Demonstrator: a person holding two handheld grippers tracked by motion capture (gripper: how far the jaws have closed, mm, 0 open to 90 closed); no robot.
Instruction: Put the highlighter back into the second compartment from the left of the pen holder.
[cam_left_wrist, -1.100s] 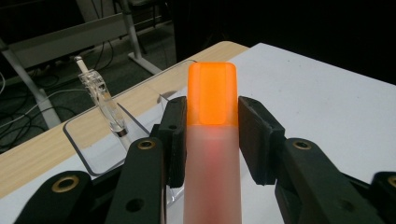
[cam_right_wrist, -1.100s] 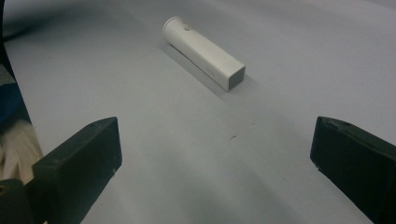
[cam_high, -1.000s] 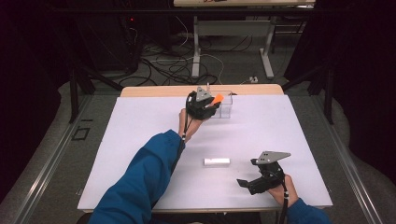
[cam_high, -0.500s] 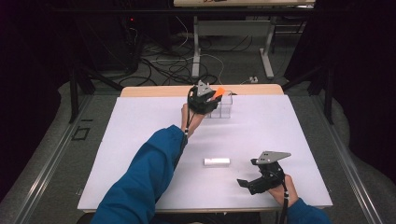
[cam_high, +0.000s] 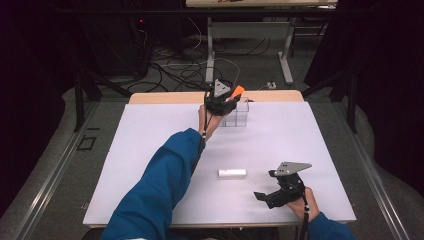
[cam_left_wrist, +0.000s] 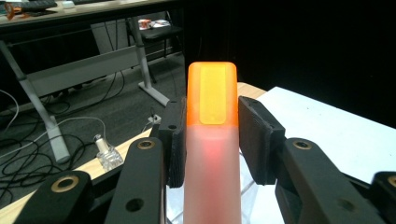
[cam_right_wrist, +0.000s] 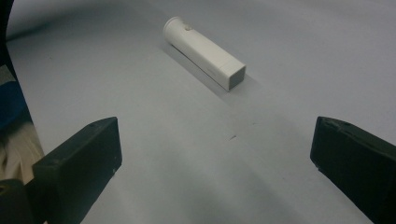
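Observation:
My left gripper (cam_high: 226, 98) is held above the far edge of the white table, over a clear compartment box (cam_high: 238, 117). It is shut on a translucent marker with an orange cap (cam_left_wrist: 212, 100), whose cap (cam_high: 237, 91) pokes out past the jaws. The left gripper view shows both pads pressing on the marker's sides. A white tube-shaped piece (cam_high: 232, 173) lies flat on the table near the front. My right gripper (cam_high: 267, 196) rests low at the front right, open, with nothing between its fingers. In the right gripper view, the white piece (cam_right_wrist: 204, 52) lies ahead of my gripper (cam_right_wrist: 215, 158), well apart from the jaws.
The white mat (cam_high: 150, 150) covers the table, and a strip of wooden tabletop (cam_high: 165, 97) shows at its far edge. Beyond it are cables on the floor (cam_high: 170, 60) and the legs of another table (cam_high: 210, 45). A blue sleeve (cam_high: 160, 190) crosses the mat's middle.
My left gripper has carried the marker a little farther away and up over the clear box. The right gripper and the white piece have not moved.

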